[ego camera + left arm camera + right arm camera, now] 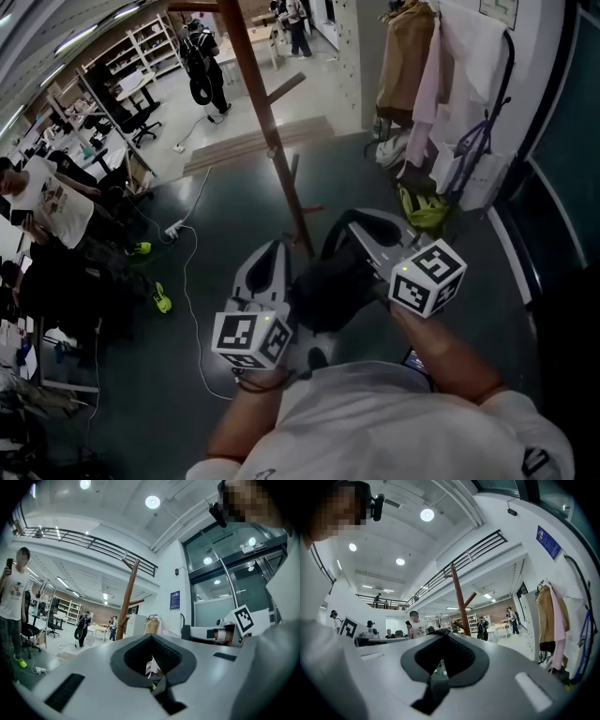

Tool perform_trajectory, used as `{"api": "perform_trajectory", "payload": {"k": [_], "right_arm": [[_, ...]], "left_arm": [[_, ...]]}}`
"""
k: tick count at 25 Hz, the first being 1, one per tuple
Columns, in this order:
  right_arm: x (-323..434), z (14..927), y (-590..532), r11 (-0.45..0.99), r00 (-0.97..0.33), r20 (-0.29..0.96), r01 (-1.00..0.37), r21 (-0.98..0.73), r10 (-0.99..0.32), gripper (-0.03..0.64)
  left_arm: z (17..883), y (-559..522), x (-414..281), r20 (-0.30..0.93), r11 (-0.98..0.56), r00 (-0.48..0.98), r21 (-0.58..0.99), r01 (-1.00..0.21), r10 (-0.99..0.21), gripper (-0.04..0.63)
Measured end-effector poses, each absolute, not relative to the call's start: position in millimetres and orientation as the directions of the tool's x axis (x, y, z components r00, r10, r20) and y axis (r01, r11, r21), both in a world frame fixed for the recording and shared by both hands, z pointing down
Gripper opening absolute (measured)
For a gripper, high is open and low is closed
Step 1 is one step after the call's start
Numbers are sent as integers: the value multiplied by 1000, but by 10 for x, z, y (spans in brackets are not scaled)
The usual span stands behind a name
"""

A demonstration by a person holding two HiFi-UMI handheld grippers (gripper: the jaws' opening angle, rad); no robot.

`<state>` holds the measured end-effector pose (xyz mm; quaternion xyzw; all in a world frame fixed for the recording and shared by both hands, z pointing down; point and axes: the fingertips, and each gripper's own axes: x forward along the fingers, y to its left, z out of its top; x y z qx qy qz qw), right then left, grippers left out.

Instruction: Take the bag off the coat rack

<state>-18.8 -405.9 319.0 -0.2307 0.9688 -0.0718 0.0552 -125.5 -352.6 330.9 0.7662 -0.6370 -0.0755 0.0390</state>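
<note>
The wooden coat rack [270, 131] stands ahead on the dark floor, and its pegs look bare; it also shows as a brown pole [128, 599] [460, 598] in both gripper views. I see no bag on it. My left gripper [278, 251] [151, 637] and right gripper [349, 223] [446, 633] are held close to my chest, side by side, jaws pointing toward the rack. Both are shut with nothing visible between the jaws. A dark shape [330, 292] lies between them; I cannot tell what it is.
Coats and a white tote with a purple strap [471, 167] hang on the right wall, above a yellow-green item [422, 208]. People stand at the left [52, 202] and far back [204, 66]. A power strip and cable [178, 228] run across the floor.
</note>
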Motion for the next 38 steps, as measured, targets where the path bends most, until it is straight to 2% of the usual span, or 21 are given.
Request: {"api": "perform_trajectory", "payload": {"k": [17,32,38], "right_arm": [[158,3395,-3138,884,-891,-63,-435,-168,-450,21],[-303,3519,-2458,858,-861,-40,-498,-125,-506,21],[-519,3592,-2224,843,-843,-62,-527,-108,-535,21]], "left_arm": [[3446,-2668,-978,-46,-147,141,164,-975,-989,6],[3507,-2145,-1494,-15,-197,197,128,-972,-980,6],[3536,-1946,-1742,-49,-235,231,139,-962,-972,6]]}}
